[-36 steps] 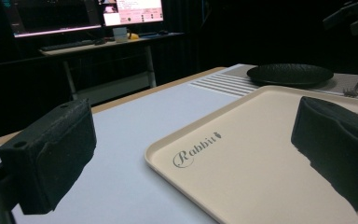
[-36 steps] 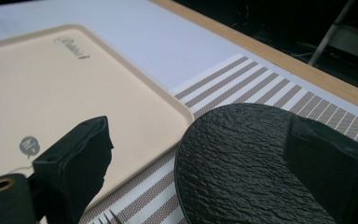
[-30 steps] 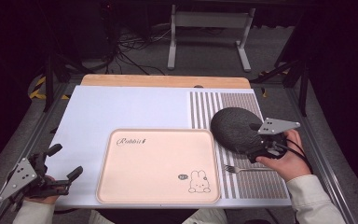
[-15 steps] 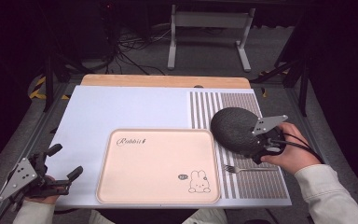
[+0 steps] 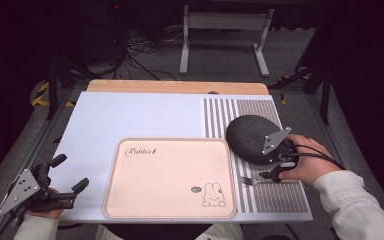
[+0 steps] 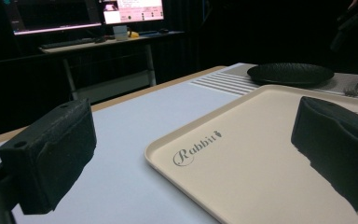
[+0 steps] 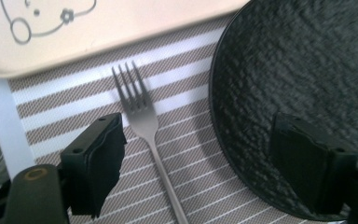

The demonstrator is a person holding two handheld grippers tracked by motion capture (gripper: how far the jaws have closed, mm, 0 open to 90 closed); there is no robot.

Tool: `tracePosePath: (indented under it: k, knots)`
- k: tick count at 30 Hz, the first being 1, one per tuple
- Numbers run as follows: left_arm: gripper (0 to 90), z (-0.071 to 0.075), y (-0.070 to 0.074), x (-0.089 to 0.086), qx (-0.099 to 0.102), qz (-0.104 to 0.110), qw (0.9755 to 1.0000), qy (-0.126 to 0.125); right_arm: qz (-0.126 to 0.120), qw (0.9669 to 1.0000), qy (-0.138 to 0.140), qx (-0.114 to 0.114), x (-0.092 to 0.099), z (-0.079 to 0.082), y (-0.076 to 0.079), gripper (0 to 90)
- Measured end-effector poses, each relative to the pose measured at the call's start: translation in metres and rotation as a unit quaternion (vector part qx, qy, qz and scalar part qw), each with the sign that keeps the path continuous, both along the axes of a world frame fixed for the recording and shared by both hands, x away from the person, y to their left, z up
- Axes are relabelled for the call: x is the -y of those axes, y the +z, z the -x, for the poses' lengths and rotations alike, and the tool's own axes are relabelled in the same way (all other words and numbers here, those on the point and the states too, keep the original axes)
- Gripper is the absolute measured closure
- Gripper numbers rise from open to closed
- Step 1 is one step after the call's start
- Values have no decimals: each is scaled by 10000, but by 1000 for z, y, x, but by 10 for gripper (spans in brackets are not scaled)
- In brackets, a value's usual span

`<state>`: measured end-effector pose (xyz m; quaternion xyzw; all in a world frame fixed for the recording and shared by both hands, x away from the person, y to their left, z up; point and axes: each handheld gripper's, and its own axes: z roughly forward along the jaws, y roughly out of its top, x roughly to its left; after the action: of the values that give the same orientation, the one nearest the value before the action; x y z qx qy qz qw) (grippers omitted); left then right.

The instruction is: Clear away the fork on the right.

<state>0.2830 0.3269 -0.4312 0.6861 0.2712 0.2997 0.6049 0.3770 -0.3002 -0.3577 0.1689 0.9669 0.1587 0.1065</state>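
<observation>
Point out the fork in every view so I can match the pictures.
High view: the fork lies low right on the striped mat, just ahead of the right gripper.
Left gripper view: far right edge, past the tray, only its tines.
Right gripper view: centre, between the open jaws, tines up.
Shared landmark: the black plate beside it.

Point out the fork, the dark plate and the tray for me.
fork [image 7: 140,116], right gripper view, on the neck just below the tines.
plate [image 5: 250,137], high view, on its middle.
tray [image 5: 167,175], high view, on its bare centre.
</observation>
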Motion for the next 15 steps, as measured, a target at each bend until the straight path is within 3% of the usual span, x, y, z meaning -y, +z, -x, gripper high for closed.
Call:
tracePosePath:
  k: [2,4,7,15]
  knots:
    - [7,0,0,0,-5,5,10000,0,63,9999,104,-45,-1,-1,-3,198]
    - [7,0,0,0,-6,5,10000,-3,166,9994,127,-290,-1,1,-7,200]
    - [6,0,0,0,-9,8,10000,-8,324,9984,151,-446,-1,2,-11,197]
    - [7,0,0,0,-16,5,10000,-5,349,9977,163,-557,-1,4,-18,198]
